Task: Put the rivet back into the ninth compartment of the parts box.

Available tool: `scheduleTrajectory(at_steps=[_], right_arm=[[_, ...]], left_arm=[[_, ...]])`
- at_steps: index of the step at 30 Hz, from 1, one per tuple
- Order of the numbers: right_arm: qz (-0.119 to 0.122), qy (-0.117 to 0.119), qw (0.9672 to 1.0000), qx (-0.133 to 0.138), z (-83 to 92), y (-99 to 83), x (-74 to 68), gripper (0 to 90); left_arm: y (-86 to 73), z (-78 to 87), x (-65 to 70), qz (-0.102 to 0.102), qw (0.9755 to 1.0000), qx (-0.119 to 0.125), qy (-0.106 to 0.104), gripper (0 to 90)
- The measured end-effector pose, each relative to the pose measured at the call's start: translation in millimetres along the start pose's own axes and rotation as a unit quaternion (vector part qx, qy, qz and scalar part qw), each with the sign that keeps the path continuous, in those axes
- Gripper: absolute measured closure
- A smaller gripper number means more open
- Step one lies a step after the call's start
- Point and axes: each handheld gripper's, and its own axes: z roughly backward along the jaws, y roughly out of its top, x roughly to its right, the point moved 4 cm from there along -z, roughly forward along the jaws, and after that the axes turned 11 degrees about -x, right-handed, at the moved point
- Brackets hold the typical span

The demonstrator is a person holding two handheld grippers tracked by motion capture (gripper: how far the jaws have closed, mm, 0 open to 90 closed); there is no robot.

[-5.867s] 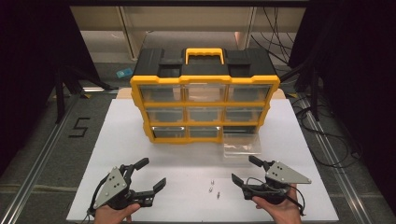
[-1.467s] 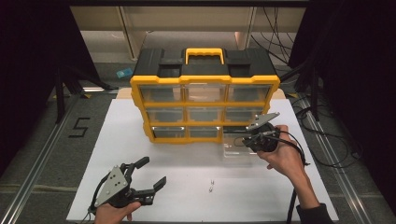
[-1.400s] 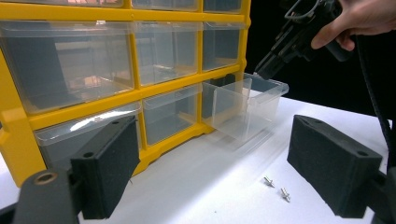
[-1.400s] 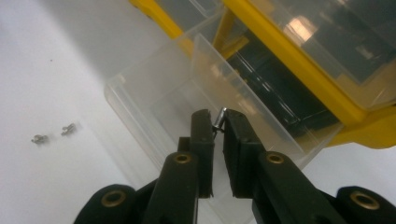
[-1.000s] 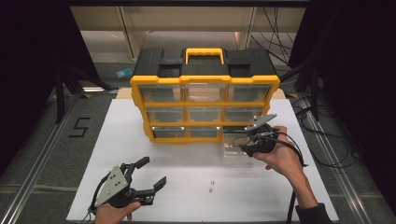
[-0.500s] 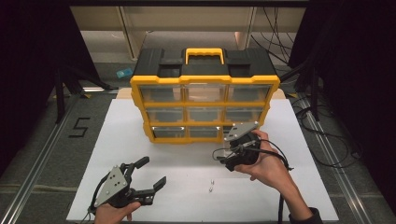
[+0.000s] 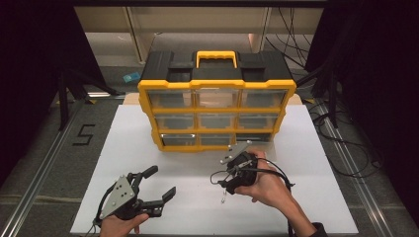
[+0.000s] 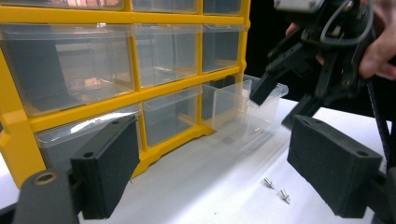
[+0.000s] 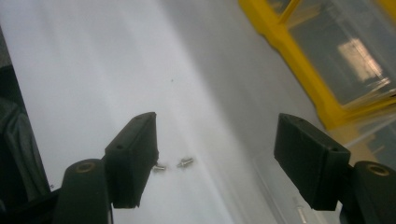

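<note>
Two small silver screws [image 9: 185, 162] lie side by side on the white table [image 7: 173, 163]; they also show as screws [image 8: 275, 189] and screws [image 7: 224, 197]. My right gripper [image 7: 222, 181] hangs just above them, pointing down, open; its jaws have just been opening and hold nothing. In the right gripper view my right gripper [image 9: 224, 154] has the screws near its left jaw. My left gripper [image 7: 160, 181] rests open and empty at the near left, and in its own view my left gripper [image 8: 219, 172] faces the organizer. A clear drawer [image 8: 243, 109] is pulled out of the bottom right slot.
A yellow-framed organizer [image 7: 217, 106] with clear drawers, a black top and a yellow handle stands at the back middle of the table. The pulled-out drawer [image 7: 259, 140] juts forward just behind the right hand. Dark floor and cables surround the table.
My right gripper has left the pulled-out drawer and moved toward the near left, down to the screws, with its jaws wider. The left gripper has stayed put.
</note>
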Motion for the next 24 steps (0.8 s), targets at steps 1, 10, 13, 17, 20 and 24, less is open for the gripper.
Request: scheduleTrajectory(at_steps=[1, 10, 13, 17, 20, 24], right_arm=[[-0.002, 0.002, 1.0, -0.005, -2.1, -0.1, -1.1, 31.3], [-0.023, 0.024, 0.9976, -0.061, -39.0, -6.2, -3.0, 37.4], [-0.035, 0.028, 0.9957, -0.081, -47.0, -9.6, -1.4, 38.1], [-0.042, 0.028, 0.9943, -0.094, -54.1, -10.8, -0.8, 43.0], [-0.036, 0.022, 0.9938, -0.102, -56.1, -10.8, -2.7, 43.6], [-0.033, 0.031, 0.9922, -0.116, -60.8, -10.1, -10.6, 47.0]], left_arm=[[0.0, 0.0, 0.1, 0.0, 1.0, 0.0, 0.0, 16.2], [-0.4, -0.3, 0.3, 0.002, 1.0, -0.001, 0.0, 16.2], [-0.5, -0.4, 0.3, 0.003, 1.0, -0.001, 0.0, 16.2], [-0.6, -0.7, 0.0, 0.001, 1.0, -0.002, -0.001, 16.2], [-0.6, -0.7, 0.1, 0.001, 1.0, -0.002, -0.001, 16.2], [-0.4, -0.4, 0.2, 0.003, 1.0, -0.001, 0.0, 16.2]])
